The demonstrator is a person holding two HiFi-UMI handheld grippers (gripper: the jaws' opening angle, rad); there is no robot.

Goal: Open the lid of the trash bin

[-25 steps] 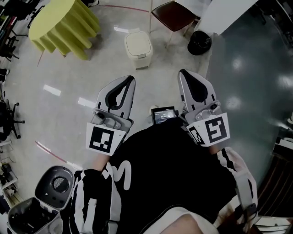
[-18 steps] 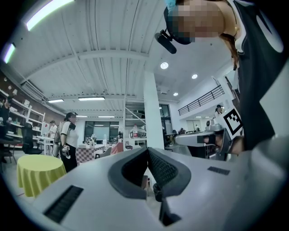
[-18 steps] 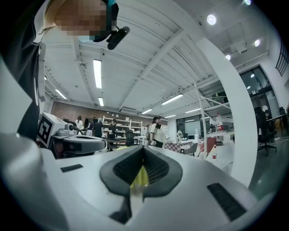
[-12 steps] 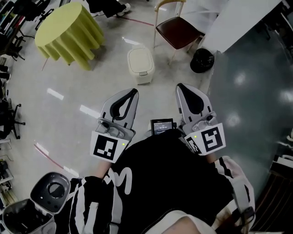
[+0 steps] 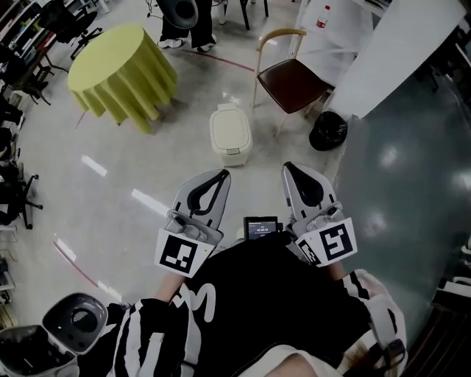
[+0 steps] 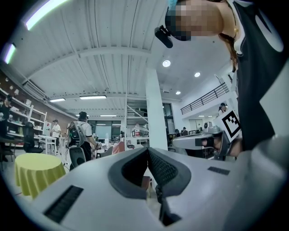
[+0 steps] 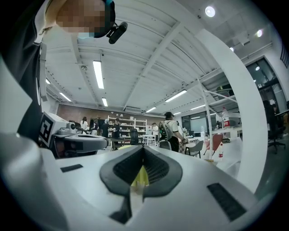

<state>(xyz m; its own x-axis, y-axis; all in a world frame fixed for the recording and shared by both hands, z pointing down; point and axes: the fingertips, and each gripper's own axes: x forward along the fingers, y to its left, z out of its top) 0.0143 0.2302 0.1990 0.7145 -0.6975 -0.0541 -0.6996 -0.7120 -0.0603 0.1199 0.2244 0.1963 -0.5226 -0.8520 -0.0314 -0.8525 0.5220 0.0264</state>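
Observation:
The cream trash bin [image 5: 230, 135] stands on the pale floor with its lid down, in the upper middle of the head view. My left gripper [image 5: 223, 174] is held near the body, shut and empty, its tip a short way below and left of the bin, apart from it. My right gripper [image 5: 288, 168] is also shut and empty, off to the bin's lower right. In the left gripper view the left gripper [image 6: 147, 150] has its jaws meeting with nothing between them. The right gripper [image 7: 143, 148] in its own view shows the same. The bin does not show in either gripper view.
A round table with a yellow-green cloth [image 5: 124, 74] stands at the far left. A chair with a dark red seat [image 5: 294, 74] and a black bin [image 5: 328, 131] are right of the trash bin. A grey floor machine [image 5: 73, 322] sits at lower left. A person [image 5: 184, 22] stands at the top.
The whole scene has slid down in the head view: bin, table and chair sit lower and more of the room shows beyond. Both grippers stay shut near the body.

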